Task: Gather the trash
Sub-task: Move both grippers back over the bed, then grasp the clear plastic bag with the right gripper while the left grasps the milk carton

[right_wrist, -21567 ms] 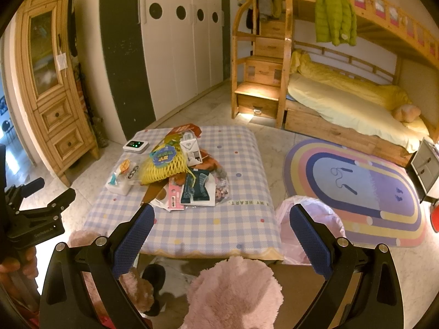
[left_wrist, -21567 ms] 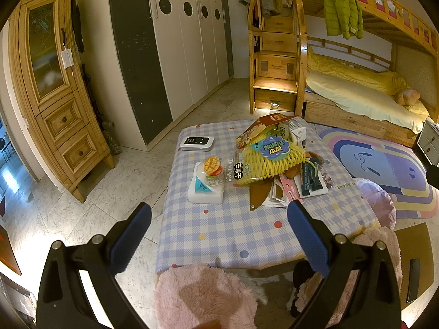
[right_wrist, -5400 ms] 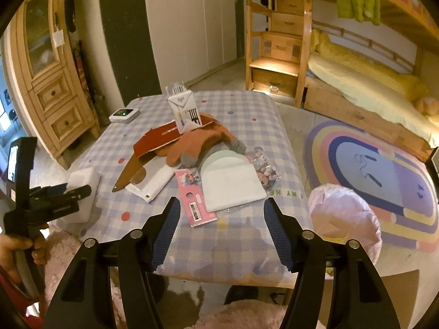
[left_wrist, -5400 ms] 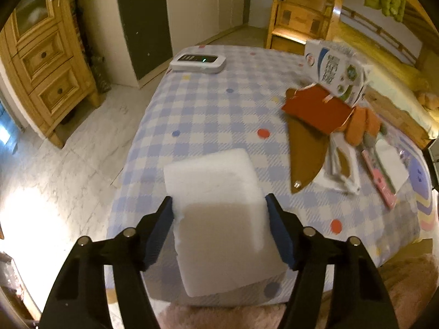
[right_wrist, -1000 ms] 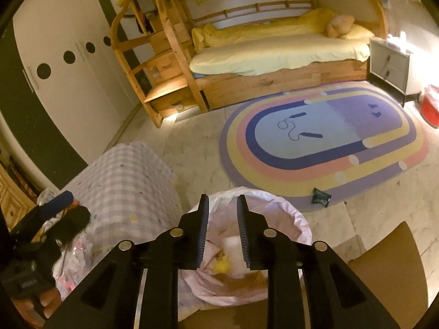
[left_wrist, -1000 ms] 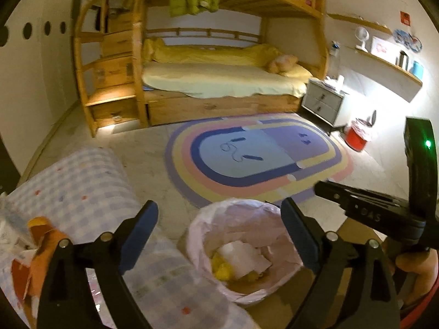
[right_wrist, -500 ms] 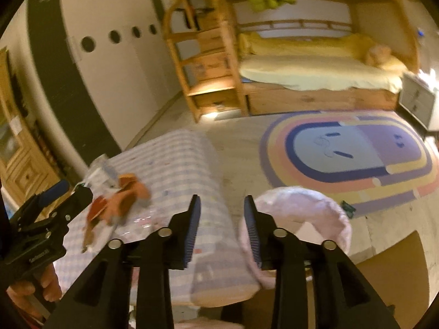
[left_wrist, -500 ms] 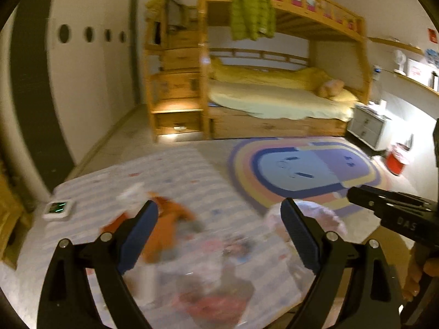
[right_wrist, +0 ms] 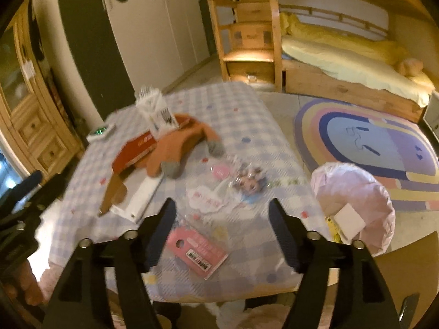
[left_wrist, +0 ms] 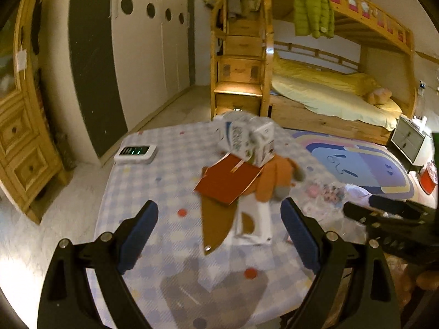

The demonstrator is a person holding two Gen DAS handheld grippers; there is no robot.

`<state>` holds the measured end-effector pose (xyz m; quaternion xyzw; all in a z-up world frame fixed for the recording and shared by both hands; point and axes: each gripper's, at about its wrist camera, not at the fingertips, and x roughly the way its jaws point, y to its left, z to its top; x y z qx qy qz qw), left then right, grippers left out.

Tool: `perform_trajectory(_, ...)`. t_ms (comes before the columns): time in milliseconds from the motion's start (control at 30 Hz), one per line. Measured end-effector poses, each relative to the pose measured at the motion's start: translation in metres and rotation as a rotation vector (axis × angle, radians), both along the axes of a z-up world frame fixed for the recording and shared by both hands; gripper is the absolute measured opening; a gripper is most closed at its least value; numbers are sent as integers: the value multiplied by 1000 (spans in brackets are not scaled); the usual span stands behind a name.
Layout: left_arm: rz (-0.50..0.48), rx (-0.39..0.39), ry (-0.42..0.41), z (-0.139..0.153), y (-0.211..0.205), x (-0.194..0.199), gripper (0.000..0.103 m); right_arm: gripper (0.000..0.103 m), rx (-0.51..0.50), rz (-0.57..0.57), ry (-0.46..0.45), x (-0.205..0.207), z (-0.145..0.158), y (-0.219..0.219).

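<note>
Both your claws hang over the near edge of the counter (left_wrist: 131,189), a low surface under a blue-and-white checked cloth, and both are empty. Your left claw (left_wrist: 219,235) is spread wide with nothing between its blue pads. Your right claw (right_wrist: 223,226) has just been opening and now stands released too, its jaws apart above a pink card (right_wrist: 197,252) that lies flat near the counter's front edge, not touched by either pad.

The trash left to collect sits mid-counter. A milk carton (left_wrist: 244,139) stands on a red booklet (left_wrist: 227,181), with an orange cloth with grey tips (right_wrist: 178,148) bunched against it. A brown pointed piece of card (left_wrist: 214,219) overlaps a white box (left_wrist: 258,222) just in front of your left claw. Further right lie clear wrappers with cartoon prints (right_wrist: 247,181) and a white-and-pink sticker sheet (right_wrist: 205,197).

A small white device with green lights (left_wrist: 135,153) rests at the far left corner, well apart from the litter.

The bin with its pale pink liner (right_wrist: 356,189) stands on the floor just beside the counter's right edge; a white square and something yellow show inside it. Behind it spreads the rainbow rug (right_wrist: 370,137).
</note>
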<state>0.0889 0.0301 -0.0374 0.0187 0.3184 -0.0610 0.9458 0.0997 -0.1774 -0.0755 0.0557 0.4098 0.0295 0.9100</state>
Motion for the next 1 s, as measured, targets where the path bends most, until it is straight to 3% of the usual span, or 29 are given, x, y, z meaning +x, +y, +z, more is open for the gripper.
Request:
perform_trajectory(67,3,-8,7,-3,6,-1,88,83,-20,-12,21,4,-11,7)
perform_trajectory(167,13,-19,17,-9,15,-5,88,86,-57,-36,48,12,-25,11)
perform_trajectory(400,22,-25,36,-16,16,0,88,86,-96,-82,101,31,-44,9)
perform_trajectory(567,27,-33,58,-22,17,9,88,92,-135,-84,81,44,-51,12)
perform_trajectory(767,37,-29,75,-26,18,15,88,91,-135,-83,40,60,-54,8)
perform_trajectory(800,39,-27,78,-26,18,15,88,89,-136,-81,33,61,-53,7)
perform_trajectory(833,40,-26,80,-27,19,16,88,77,-139,-85,23,60,-51,7)
perform_trajectory(867,42,-24,82,-27,19,16,88,58,-138,-89,16,58,-48,6)
perform_trajectory(1000,44,-16,85,-26,18,17,88,18,-43,-81,30,55,-40,-4)
